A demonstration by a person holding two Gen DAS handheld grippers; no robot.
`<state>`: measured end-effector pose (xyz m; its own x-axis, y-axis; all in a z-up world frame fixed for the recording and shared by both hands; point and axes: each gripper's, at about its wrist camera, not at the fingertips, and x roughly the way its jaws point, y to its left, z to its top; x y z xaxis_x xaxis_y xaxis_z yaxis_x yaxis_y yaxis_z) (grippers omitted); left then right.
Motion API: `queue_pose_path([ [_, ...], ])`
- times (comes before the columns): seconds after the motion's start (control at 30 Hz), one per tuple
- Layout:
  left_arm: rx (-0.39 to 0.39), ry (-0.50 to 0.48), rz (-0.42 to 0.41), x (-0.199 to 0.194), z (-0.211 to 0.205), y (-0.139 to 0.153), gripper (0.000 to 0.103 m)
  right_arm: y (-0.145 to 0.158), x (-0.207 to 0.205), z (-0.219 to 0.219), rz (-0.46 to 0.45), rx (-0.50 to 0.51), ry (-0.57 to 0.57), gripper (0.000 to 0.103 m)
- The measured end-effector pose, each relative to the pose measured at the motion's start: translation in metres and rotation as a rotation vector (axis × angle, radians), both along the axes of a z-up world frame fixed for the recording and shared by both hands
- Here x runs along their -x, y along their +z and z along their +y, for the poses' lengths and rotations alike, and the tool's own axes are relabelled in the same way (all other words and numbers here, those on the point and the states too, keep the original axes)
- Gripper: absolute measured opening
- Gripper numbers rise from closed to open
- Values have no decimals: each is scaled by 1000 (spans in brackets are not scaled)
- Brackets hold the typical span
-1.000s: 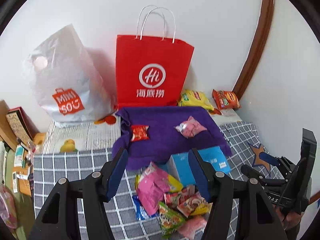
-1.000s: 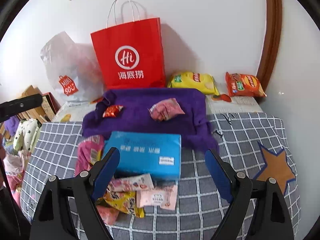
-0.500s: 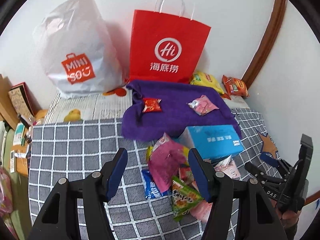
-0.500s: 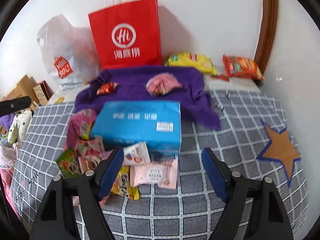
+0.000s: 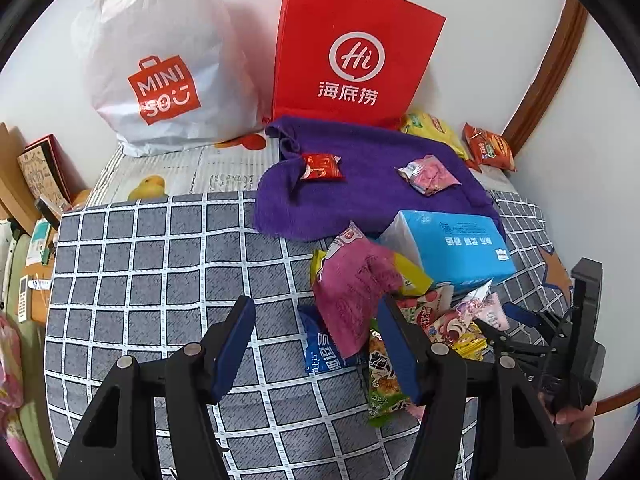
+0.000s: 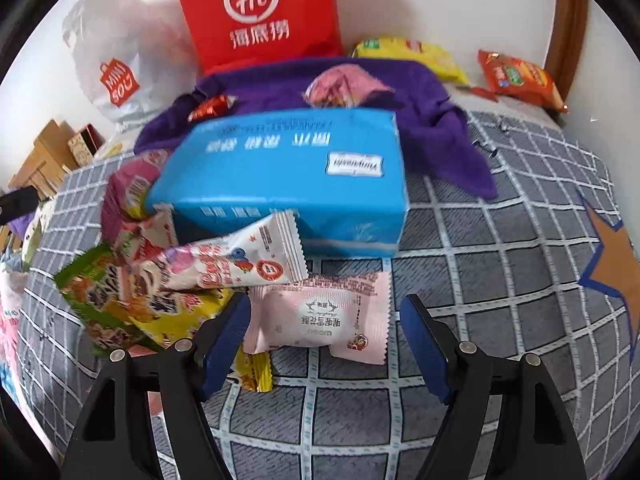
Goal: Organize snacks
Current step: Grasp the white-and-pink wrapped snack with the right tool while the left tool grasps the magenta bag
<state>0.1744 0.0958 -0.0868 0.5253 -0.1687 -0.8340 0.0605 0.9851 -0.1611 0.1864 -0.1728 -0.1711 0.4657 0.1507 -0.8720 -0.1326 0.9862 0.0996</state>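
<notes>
Right gripper [image 6: 324, 334] has just been narrowing its fingers, still apart, around a crinkly pale-pink packet [image 6: 320, 318] on the checked bed cover [image 6: 500, 280], before the glossy blue box [image 6: 288, 176]. Left gripper [image 5: 316, 344] gapes empty.

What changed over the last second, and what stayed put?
Both grippers came down toward the snack pile. The right gripper has just been closing a little around the pale pink packet, pads not on it yet. The left gripper kept its opening, holding nothing. Snacks, blue box and bags unmoved.
</notes>
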Motion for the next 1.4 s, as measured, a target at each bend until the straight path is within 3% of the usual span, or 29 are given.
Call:
queue_pose_path([
  [0.43, 0, 24, 38, -4, 3, -15, 61, -16, -3, 8, -52, 62, 35, 78],
  [0.5, -5, 26, 42, -3, 3, -17, 61, -16, -2, 6, -60, 50, 43, 73],
  [0.67, 1, 34, 49, -1, 3, -23, 61, -13, 9, 7, -93, 51, 102, 36],
  [0.73, 7, 36, 52, 0, 3, -26, 61, -11, 14, 6, -98, 37, 122, 30],
  [1.1, 6, 5, 49, -17, -24, -32, 61, -2, 24, -20, -141, -11, 84, 28],
  [1.23, 77, 17, 76, -32, -27, -38, 64, 3, 26, -33, -162, -10, 60, 28],
  [1.4, 93, 49, 117, -50, -33, -49, 64, -2, 23, -47, -169, 25, 14, 29],
])
